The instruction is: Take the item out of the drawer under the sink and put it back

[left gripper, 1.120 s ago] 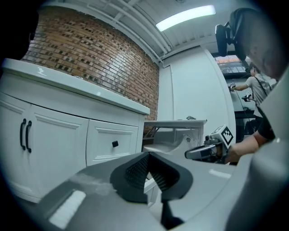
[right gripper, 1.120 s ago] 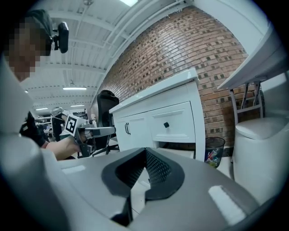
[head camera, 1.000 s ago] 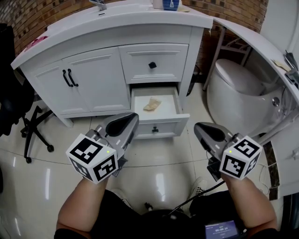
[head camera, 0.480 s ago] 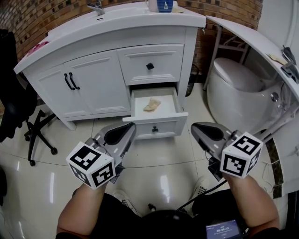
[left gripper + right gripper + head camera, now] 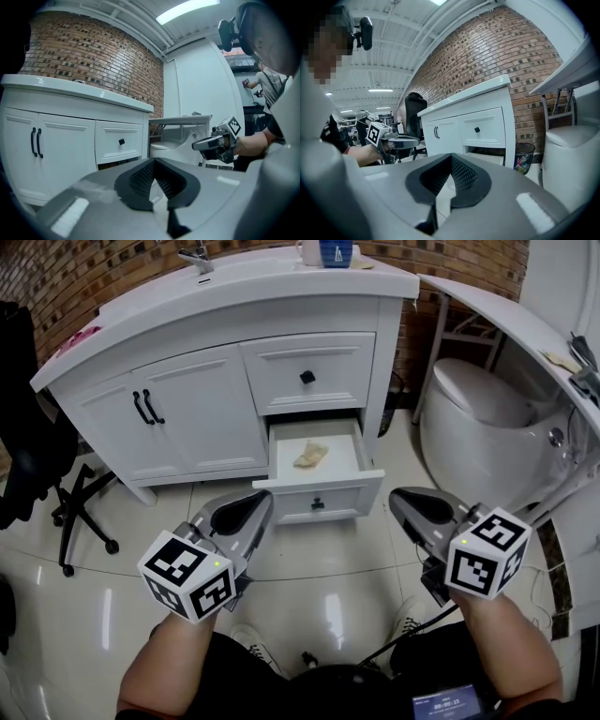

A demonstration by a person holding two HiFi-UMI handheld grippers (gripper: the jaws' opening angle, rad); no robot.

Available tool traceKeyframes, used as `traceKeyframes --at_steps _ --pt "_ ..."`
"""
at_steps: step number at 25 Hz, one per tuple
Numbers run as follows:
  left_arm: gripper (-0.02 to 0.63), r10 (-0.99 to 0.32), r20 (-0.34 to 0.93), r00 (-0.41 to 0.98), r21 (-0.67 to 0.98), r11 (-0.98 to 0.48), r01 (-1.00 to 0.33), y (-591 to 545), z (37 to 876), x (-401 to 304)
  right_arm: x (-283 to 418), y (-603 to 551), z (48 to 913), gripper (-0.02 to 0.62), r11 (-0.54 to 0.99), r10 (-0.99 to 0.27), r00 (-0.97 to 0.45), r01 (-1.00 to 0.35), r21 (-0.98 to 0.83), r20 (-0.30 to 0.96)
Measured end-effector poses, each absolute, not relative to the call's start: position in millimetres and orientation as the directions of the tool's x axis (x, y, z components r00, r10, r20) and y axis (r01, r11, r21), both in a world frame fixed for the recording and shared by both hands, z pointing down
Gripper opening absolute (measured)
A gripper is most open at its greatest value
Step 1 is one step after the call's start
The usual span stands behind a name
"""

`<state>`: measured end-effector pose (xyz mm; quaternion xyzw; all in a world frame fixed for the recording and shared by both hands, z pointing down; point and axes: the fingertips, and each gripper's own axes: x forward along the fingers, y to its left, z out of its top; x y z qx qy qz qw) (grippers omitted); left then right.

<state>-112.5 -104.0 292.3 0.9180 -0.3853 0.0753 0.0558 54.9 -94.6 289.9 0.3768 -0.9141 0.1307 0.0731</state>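
1. Under the sink (image 5: 234,277), the open lower drawer (image 5: 347,495) holds the tan item (image 5: 310,455).
2. Near side: left tongs (image 5: 255,502) and right tongs (image 5: 401,501), both pressed together, empty, short of the drawer.

White vanity (image 5: 197,418): lower drawer (image 5: 319,495) stands open, a crumpled beige item (image 5: 310,455) lying inside. Left gripper (image 5: 246,512) and right gripper (image 5: 412,505) held over tiled floor (image 5: 309,568), short of the drawer front.
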Motion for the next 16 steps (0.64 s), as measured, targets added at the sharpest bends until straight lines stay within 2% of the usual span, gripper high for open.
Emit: traceKeyframes --at_steps 16 --pt "0.006 -0.701 0.175 0.691 0.014 -0.7 -0.714 -105.8 287.9 -113.0 49.8 -97.0 292.4 0.002 0.676 -0.673 -0.697 -0.715 -0.178 0.245"
